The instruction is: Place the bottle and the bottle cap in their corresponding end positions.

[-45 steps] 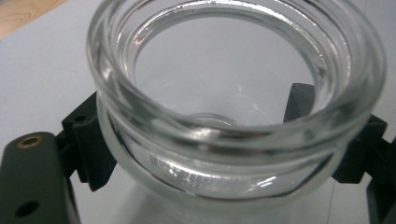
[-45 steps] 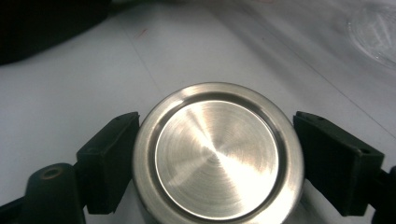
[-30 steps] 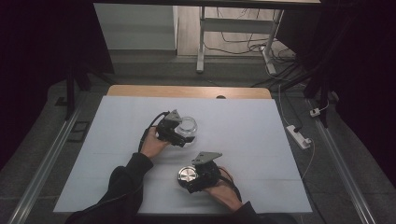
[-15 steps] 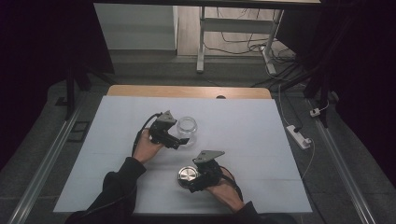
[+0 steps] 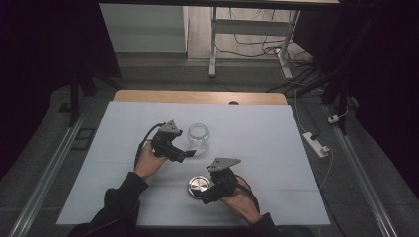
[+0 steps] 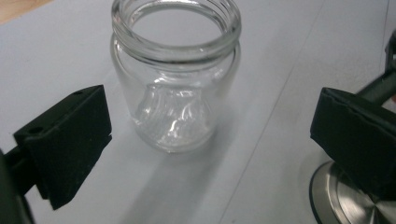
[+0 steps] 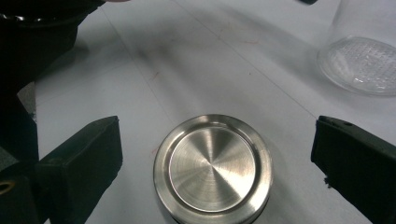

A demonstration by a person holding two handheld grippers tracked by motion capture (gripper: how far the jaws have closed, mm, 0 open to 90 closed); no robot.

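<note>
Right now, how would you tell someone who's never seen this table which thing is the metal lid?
Start at the pale blue table and find the person's right gripper near its front edge. The metal lid lies flat between its open fingers: a round, shiny steel disc, unlike the clear, upright glass jar farther back.

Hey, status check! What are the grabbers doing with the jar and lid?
Left gripper open, jar released. Right gripper open, jaws just widened, lid flat. Nothing blocking.
</note>
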